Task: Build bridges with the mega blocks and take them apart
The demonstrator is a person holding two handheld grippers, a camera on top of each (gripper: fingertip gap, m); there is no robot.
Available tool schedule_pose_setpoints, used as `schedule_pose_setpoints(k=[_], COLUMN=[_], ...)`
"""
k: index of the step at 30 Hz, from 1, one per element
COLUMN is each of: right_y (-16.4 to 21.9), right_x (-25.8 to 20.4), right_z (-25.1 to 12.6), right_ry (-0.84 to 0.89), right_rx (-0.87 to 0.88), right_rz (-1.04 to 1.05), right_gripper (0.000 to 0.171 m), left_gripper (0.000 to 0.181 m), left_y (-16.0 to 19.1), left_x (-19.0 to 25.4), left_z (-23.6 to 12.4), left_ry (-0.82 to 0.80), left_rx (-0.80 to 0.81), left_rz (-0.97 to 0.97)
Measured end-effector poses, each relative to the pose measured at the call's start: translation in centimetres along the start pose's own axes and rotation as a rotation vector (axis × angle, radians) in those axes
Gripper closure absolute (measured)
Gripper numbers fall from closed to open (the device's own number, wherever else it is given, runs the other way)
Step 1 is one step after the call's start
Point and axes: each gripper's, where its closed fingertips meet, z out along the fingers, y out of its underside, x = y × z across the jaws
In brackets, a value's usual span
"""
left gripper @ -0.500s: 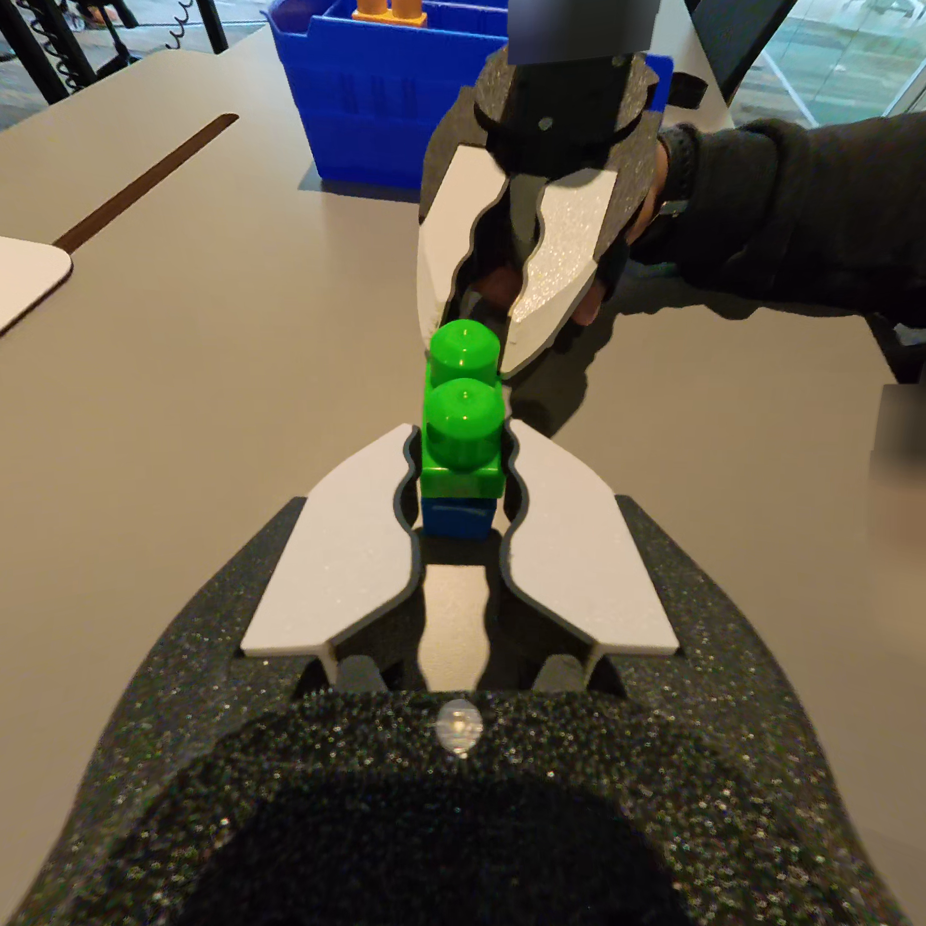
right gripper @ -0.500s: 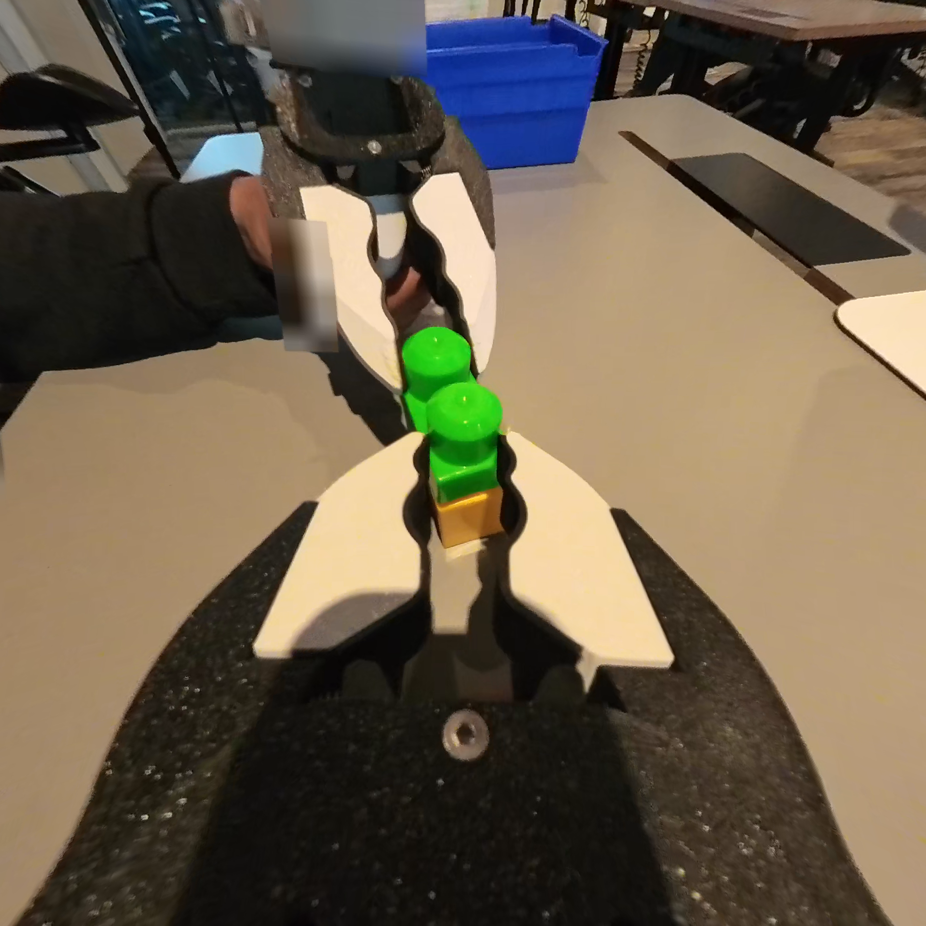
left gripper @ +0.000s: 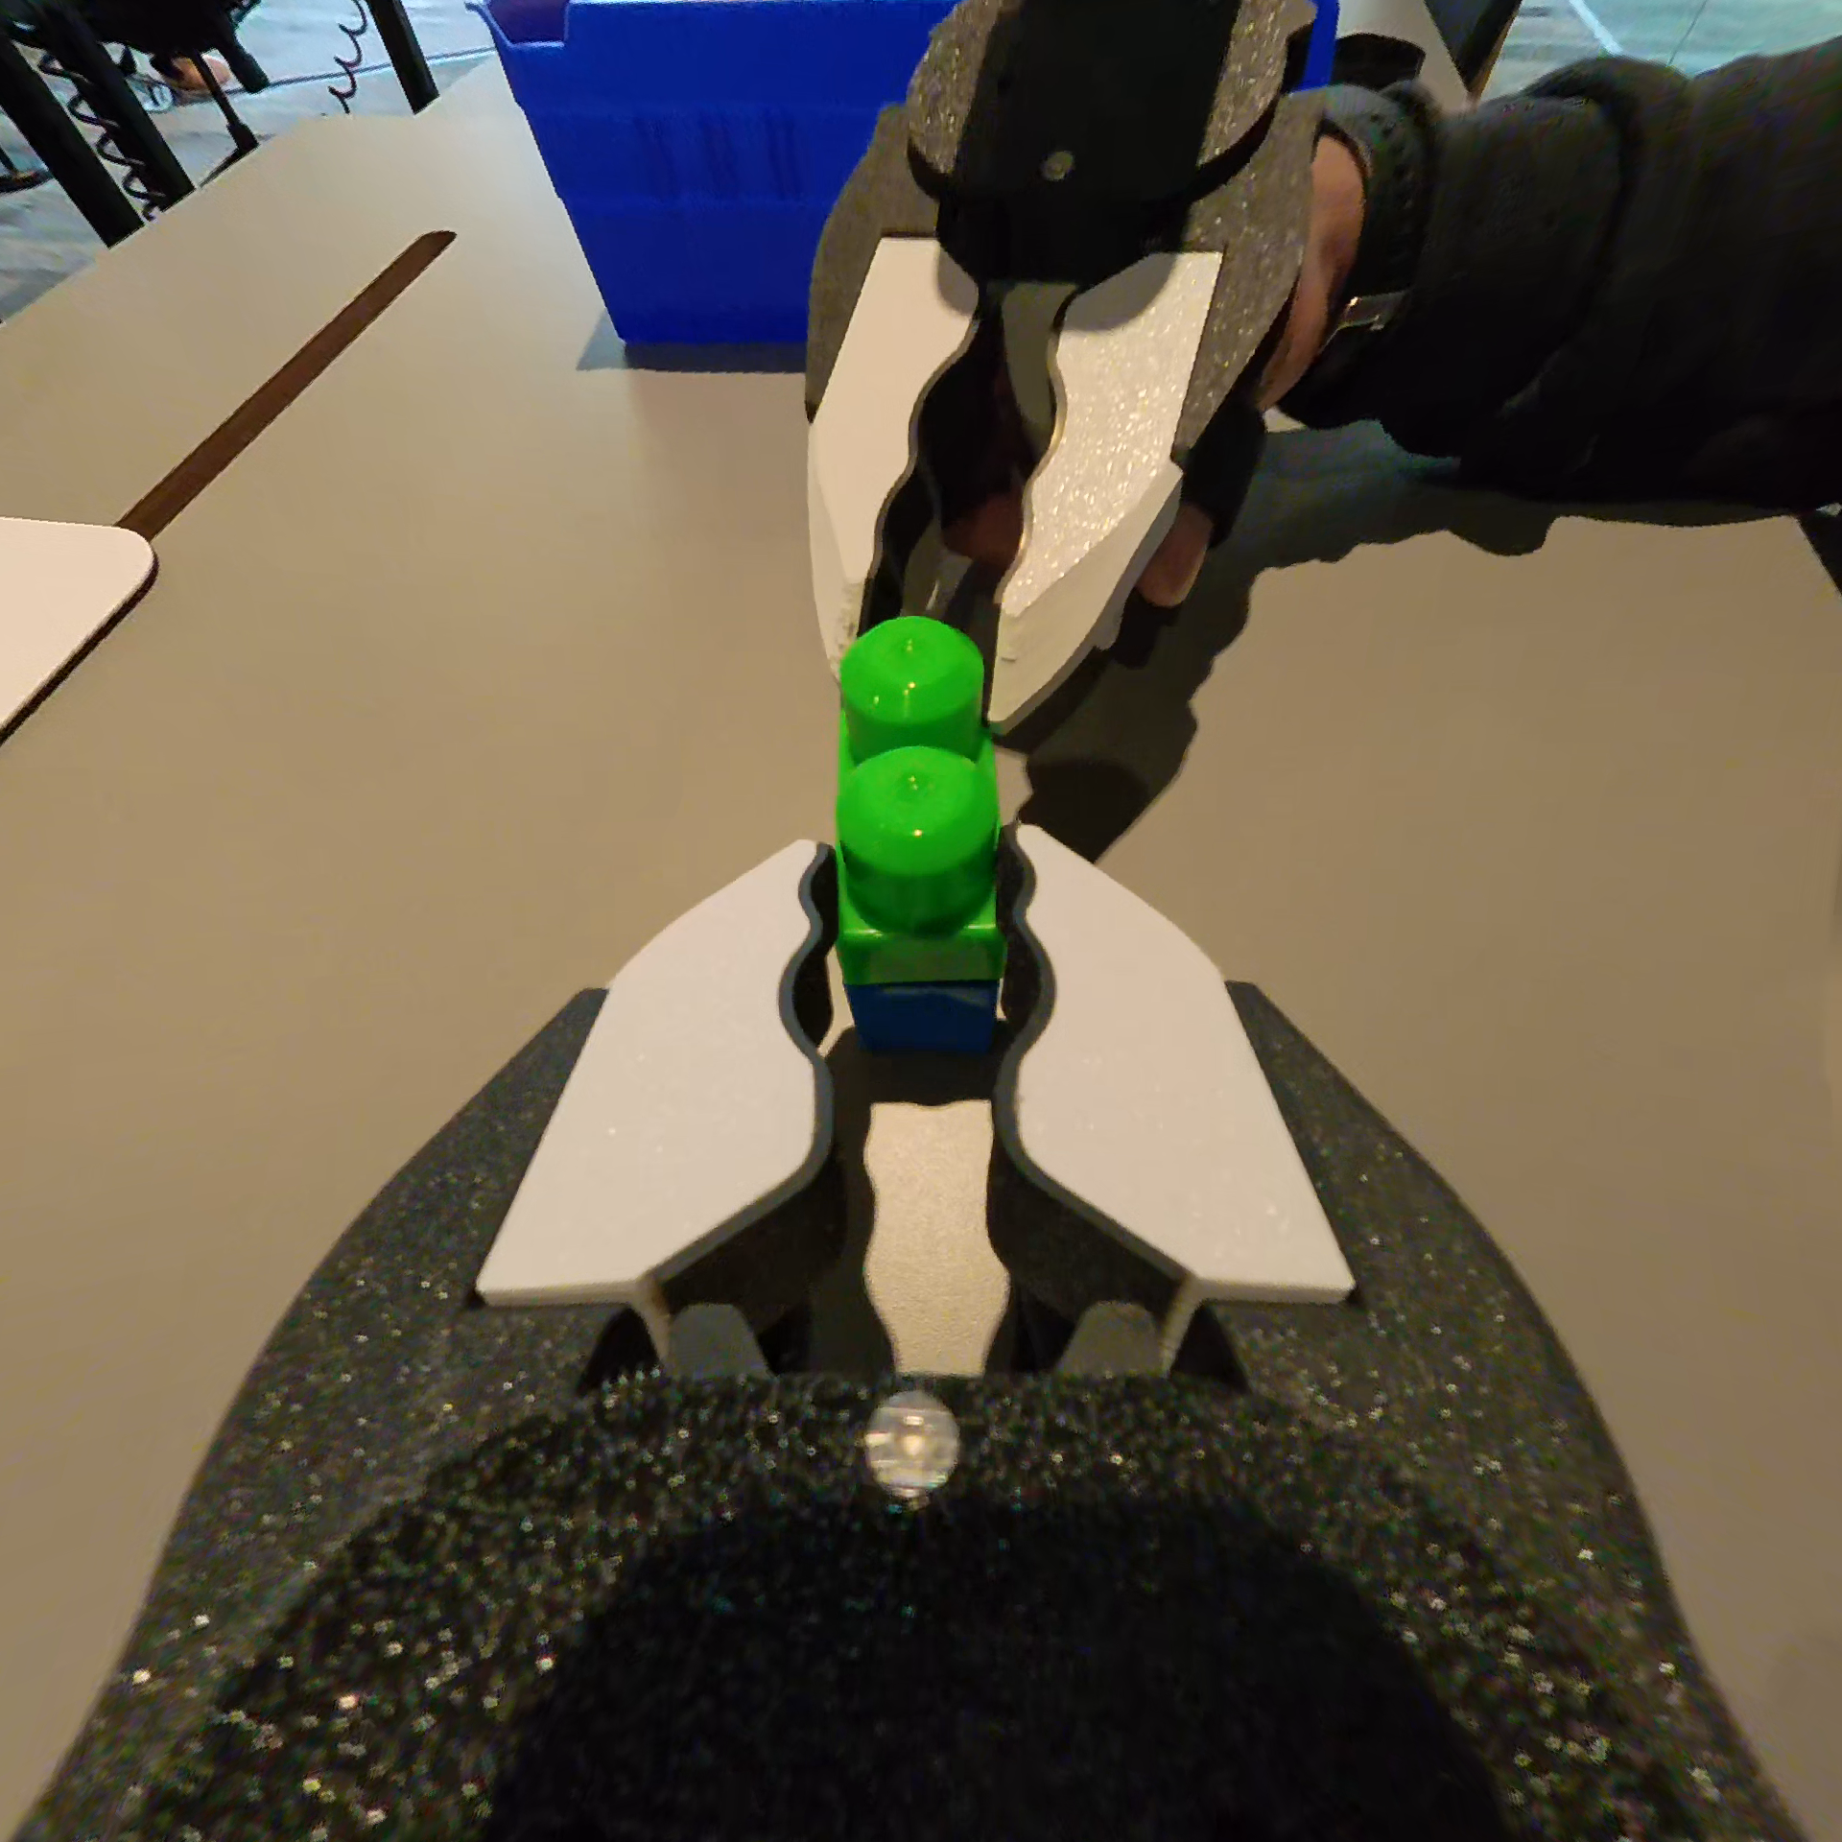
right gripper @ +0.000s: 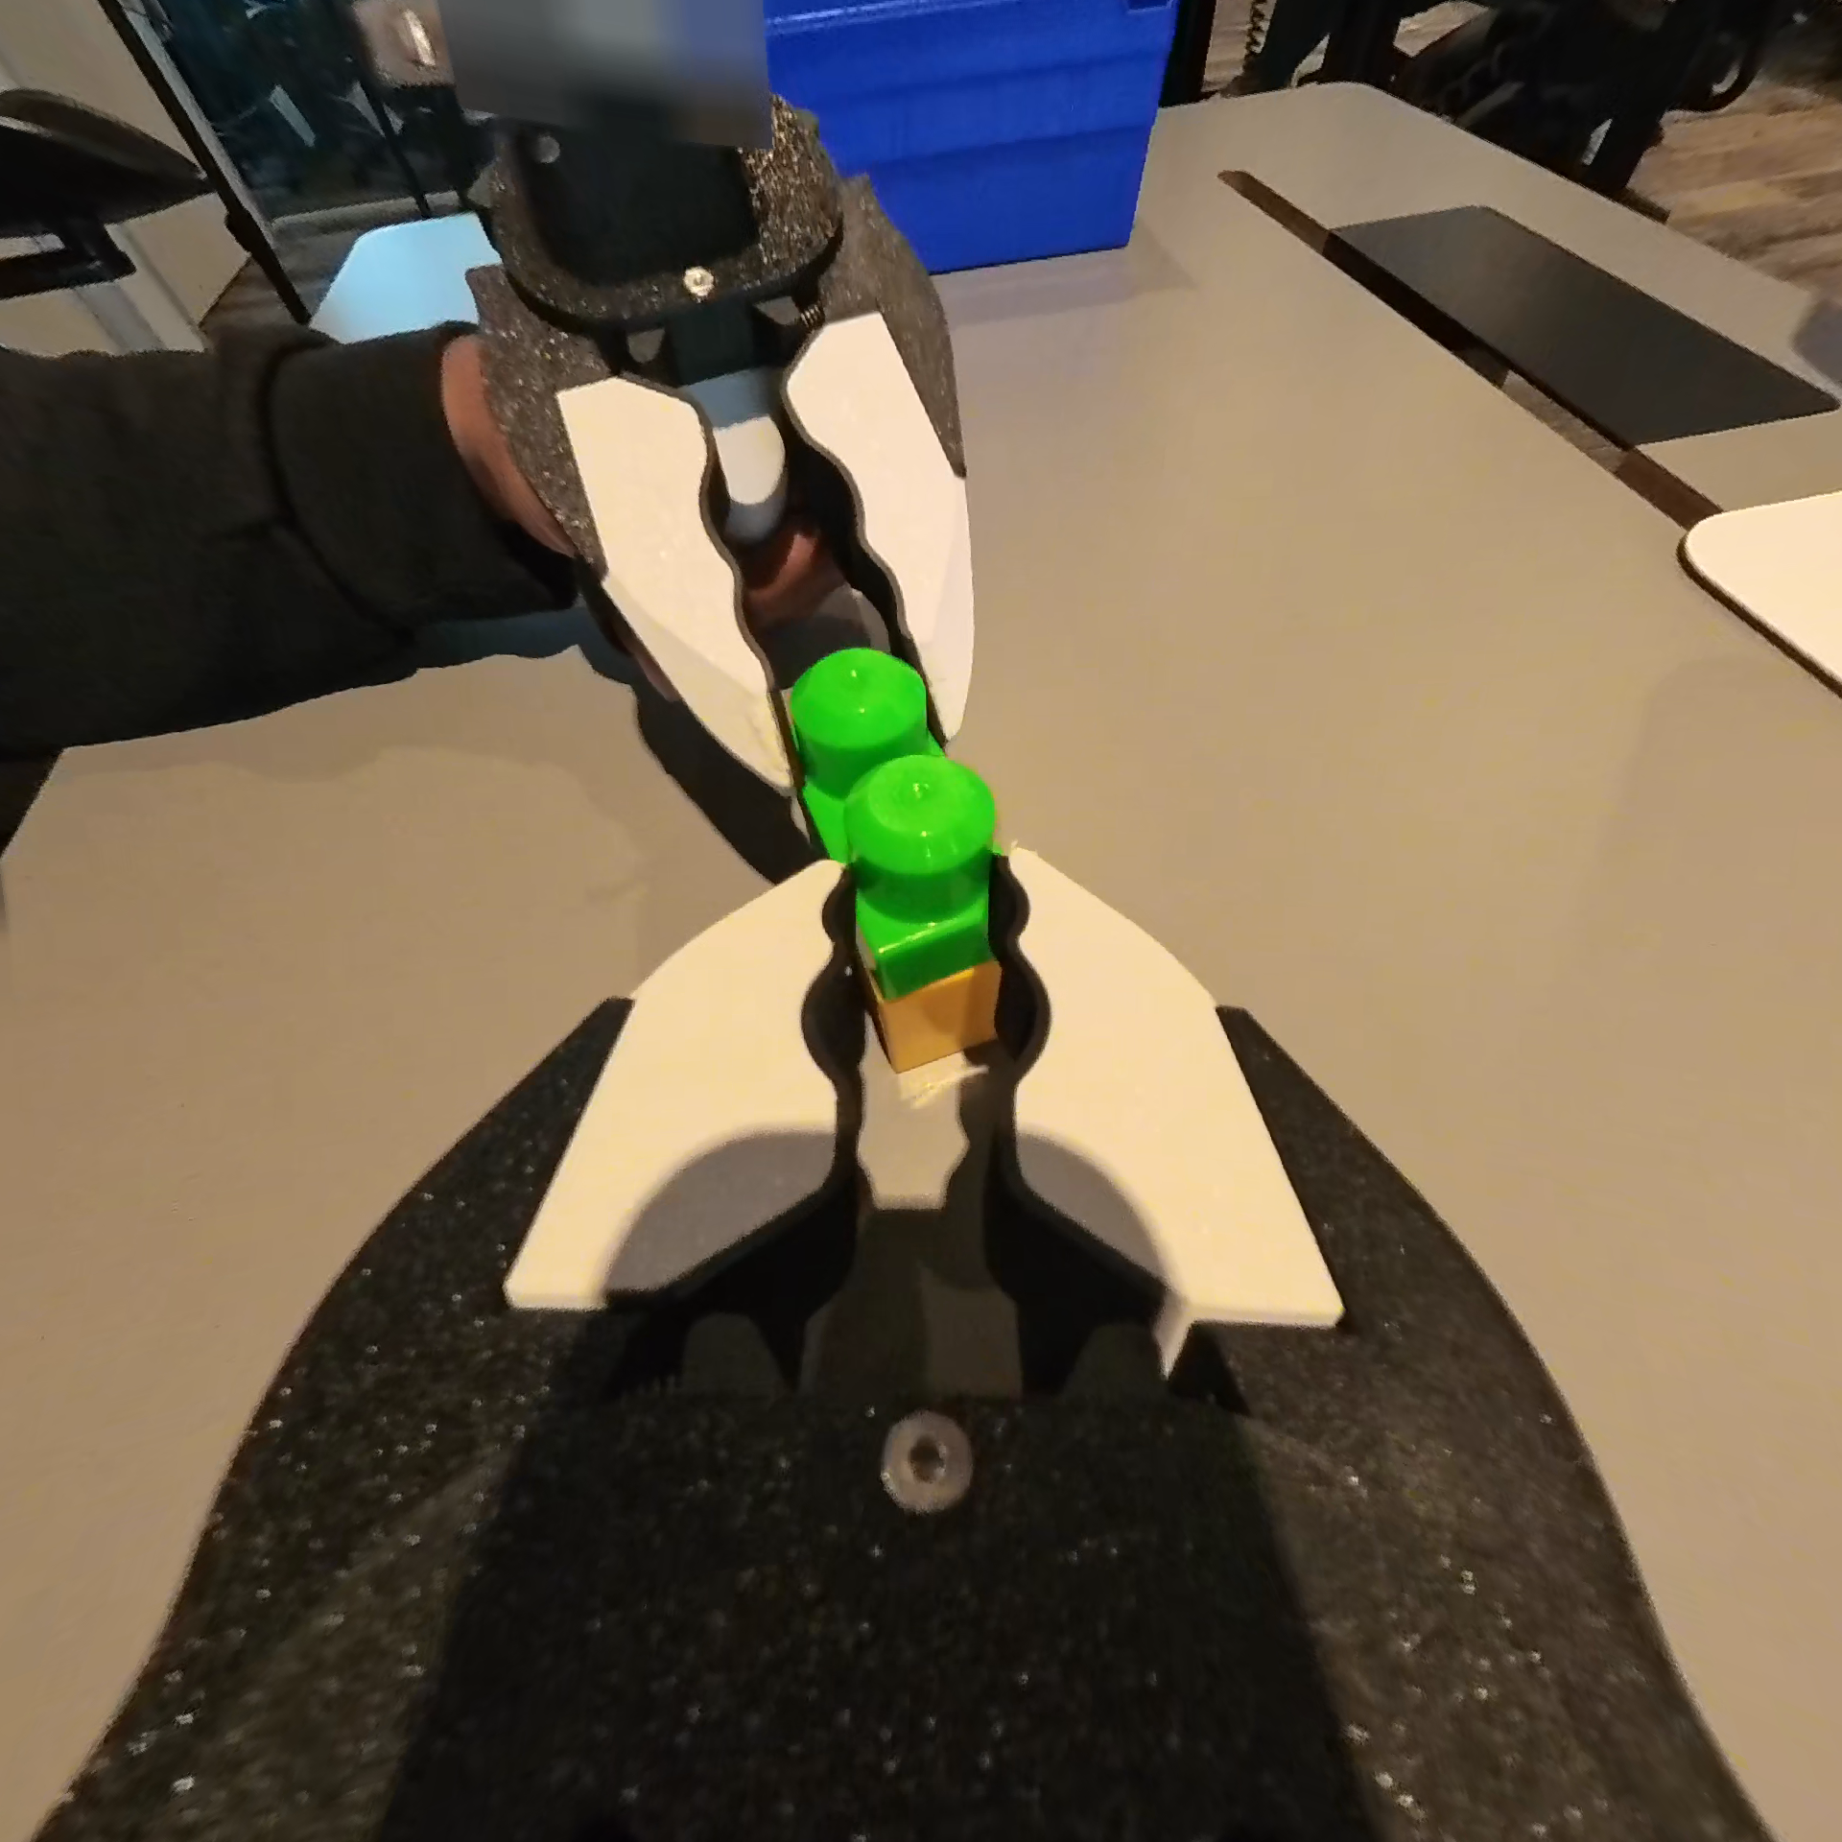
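A small bridge stands on the grey table [left gripper: 399, 797]: a green two-stud block [left gripper: 912, 867] spans a blue block [left gripper: 922, 1017] and a yellow block [right gripper: 937, 1017]. My left gripper [left gripper: 917, 847] is shut on the blue block at its end of the bridge, and the green block rises above its fingers. My right gripper [right gripper: 927, 862] is shut on the yellow block at the opposite end. Each gripper faces the other: the right one shows in the left wrist view [left gripper: 922, 678], the left one in the right wrist view [right gripper: 867, 753]. The yellow block is hidden in the left wrist view.
A blue bin [left gripper: 698, 199] stands at the table's far side and also shows in the right wrist view [right gripper: 977, 130]. A white board [left gripper: 60, 598] lies at one edge beside a dark slot [left gripper: 289, 379]. A black mat [right gripper: 1575, 319] lies farther off. Dark sleeves hold both grippers. The tips of both grippers are at nearly the same place.
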Motion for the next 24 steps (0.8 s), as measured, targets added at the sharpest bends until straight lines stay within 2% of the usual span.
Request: schedule_pose_setpoints(k=[6,16,24], right_y=[0.07,0.13,-0.11], right_x=[0.01,-0.04,-0.2], right_z=[0.01,0.02,0.03], right_ry=[-0.013,-0.004,0.046], right_rx=[0.02,0.011,0.013], right_rz=[0.047,0.044,-0.072], right_gripper=[0.144,0.143,0.145], left_gripper=[0.15,0.15,0.151], left_y=[0.1,0.27,-0.04], left_x=[0.02,0.01,0.14], left_z=[0.03,0.05,-0.02], left_ry=[0.005,-0.024,-0.016], left_rx=[-0.024,-0.157,-0.101], left_rz=[-0.008,0.039,-0.048])
